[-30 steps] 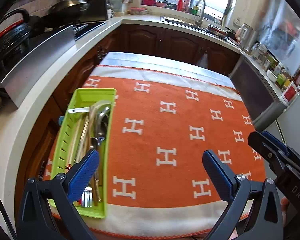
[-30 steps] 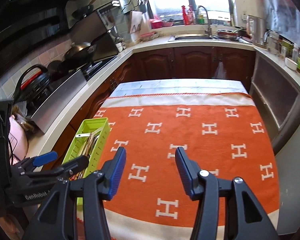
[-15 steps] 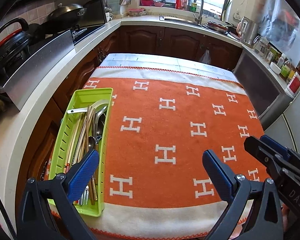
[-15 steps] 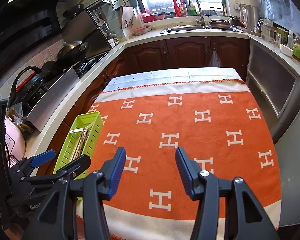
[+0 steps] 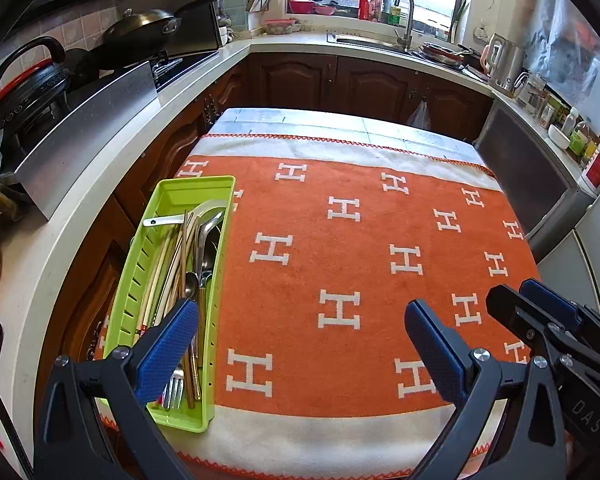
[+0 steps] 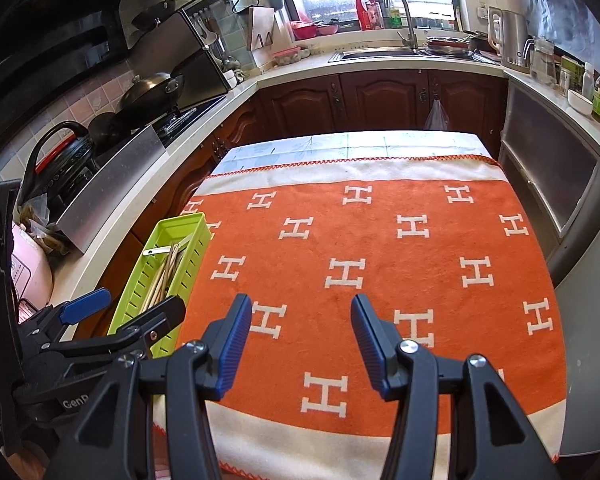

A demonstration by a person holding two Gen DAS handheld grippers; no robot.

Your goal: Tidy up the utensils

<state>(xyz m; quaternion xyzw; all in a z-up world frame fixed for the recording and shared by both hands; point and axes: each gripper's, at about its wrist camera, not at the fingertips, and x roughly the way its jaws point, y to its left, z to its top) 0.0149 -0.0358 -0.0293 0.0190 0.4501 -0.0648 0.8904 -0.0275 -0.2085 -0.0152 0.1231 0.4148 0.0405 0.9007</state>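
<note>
A lime green utensil tray (image 5: 172,196) (image 6: 180,226) lies along the left edge of the table on an orange cloth with white H marks (image 5: 340,256) (image 6: 360,264). Inside it lie chopsticks, spoons (image 5: 206,240) and a fork (image 5: 174,386), all lengthwise. My left gripper (image 5: 300,340) hangs open above the near part of the cloth, its left finger over the tray's near end. My right gripper (image 6: 300,338) is open with nothing between its pads, over the cloth's near middle. Each gripper shows at the edge of the other's view.
Counters wrap the left, far and right sides. A wok (image 5: 140,26) and stove stand at the left, a black cooker (image 5: 24,88) nearer. A sink with tap (image 5: 404,12) is at the back, a kettle (image 5: 504,62) and jars at the right.
Both views have tilted up a little, so the table and tray sit lower in the frames. Neither gripper's jaws have changed, and the tray's contents lie as before.
</note>
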